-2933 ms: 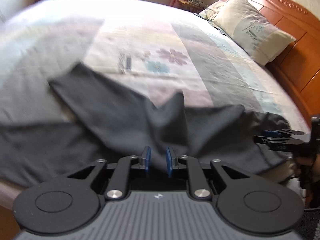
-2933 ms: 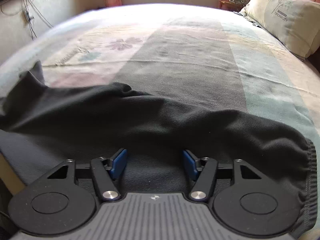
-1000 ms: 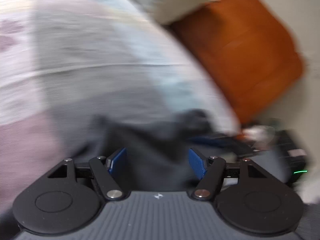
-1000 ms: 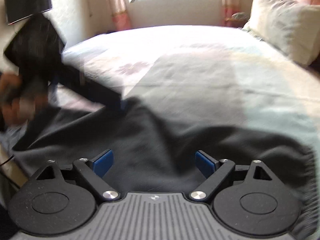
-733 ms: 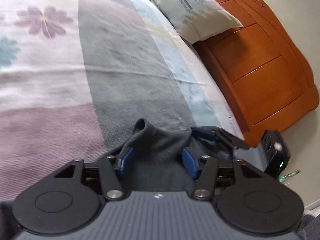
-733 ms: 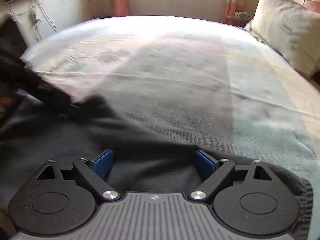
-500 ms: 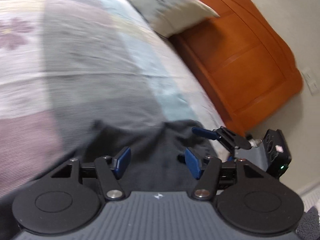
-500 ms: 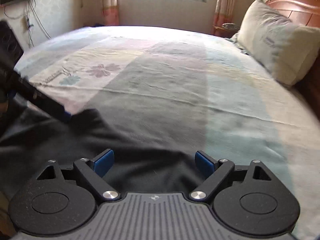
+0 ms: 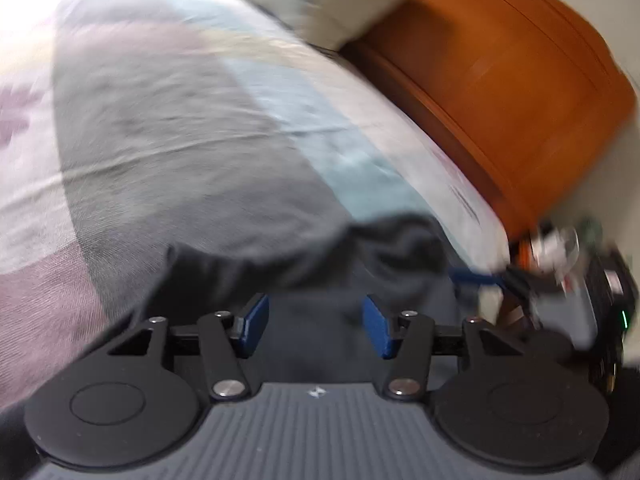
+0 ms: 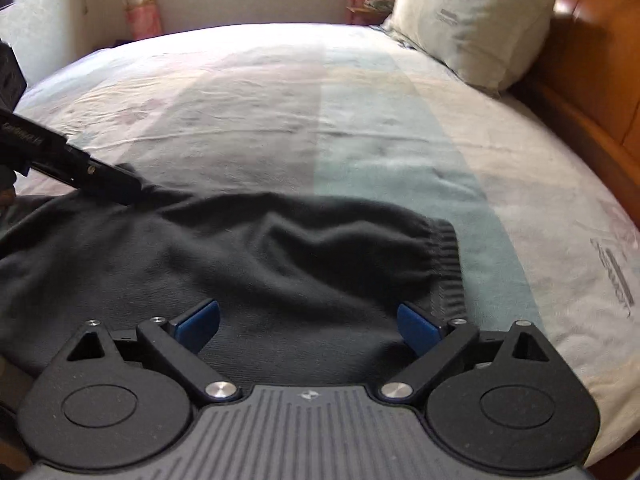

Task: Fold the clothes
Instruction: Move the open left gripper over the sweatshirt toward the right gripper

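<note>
The right gripper (image 10: 307, 326) has its blue-padded fingers (image 10: 197, 321) spread wide, holding nothing; directly beneath and ahead of them lies a dark grey garment (image 10: 248, 264), its ribbed hem (image 10: 448, 264) just inside the right-hand finger; the cloth is rumpled, with soft ridges running away from the fingers, and lies at the near edge of a bed (image 10: 360, 120) under a pale patchwork cover. The left gripper (image 9: 316, 322) also has its fingers parted, the same dark cloth lying under the gap; this view is blurred; seen from the right, its tip touches the garment's far-left edge, though whether it pinches cloth there cannot be told. Beyond, a pillow (image 10: 476, 20) leans on a wooden headboard (image 10: 600, 80). Judged from this, the garment looks gathered into a bunched heap rather than a flat, squared fold; smoothing and squaring seem to remain.
</note>
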A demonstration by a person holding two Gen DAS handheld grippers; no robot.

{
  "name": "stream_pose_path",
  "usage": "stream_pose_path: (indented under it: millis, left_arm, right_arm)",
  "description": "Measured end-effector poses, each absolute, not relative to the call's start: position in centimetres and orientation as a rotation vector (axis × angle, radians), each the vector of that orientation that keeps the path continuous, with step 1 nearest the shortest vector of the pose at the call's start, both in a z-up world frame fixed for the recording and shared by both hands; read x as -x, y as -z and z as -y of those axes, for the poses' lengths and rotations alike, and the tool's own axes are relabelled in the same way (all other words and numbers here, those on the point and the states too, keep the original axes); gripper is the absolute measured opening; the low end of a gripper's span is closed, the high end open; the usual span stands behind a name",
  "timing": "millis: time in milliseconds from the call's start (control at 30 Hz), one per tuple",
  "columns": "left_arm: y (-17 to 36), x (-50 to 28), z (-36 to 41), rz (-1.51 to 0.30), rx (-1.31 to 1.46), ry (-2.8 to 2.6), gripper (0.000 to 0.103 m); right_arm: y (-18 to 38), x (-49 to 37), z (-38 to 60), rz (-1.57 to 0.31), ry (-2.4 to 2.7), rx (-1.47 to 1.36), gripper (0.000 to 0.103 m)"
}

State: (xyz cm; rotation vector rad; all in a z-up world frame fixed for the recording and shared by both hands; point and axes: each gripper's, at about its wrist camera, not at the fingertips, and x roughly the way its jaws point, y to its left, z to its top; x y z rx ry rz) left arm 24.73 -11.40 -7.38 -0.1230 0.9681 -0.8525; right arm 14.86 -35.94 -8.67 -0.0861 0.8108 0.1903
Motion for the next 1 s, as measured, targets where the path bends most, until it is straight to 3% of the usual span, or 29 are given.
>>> stream_pose_path:
  millis: [167,300,500,633,733,1000]
  left_arm:
    - [7.9,-19.4,11.4,-0.938,-0.063,0.817,0.06]
    - [9.3,-17.1,10.2,-0.965,-0.03,0.741,0.06]
    - [7.1,-15.5,8.9,-0.918,0.006,0.68,0.061]
    - [8.6,-15.4,7.7,-1.004,0.051,0.611,0.061]
    - [8.0,-15.2,6.4,-1.005,0.109,0.604,0.061]
    - [3.0,-14.7,0.5,-0.883,0.218,0.531,0.062]
  right_arm:
    - [10.9,-14.3,34.7,-0.875,-0.163,0.112,0.103]
    - [11.1,-13.9,34.9,-0.853,-0.168,0.101,0.103]
    - [8.8,-13.6,33.2,-0.876,-0.168,0.16,0.103]
    - [7.8,-12.4,30.5,-0.824,-0.27,0.174,0.103]
    - [9.8,-12.6,28.7,-0.9,-0.294,0.187,0.103]
    - [10.6,-11.8,29.2,-0.895,-0.276,0.101,0.103]
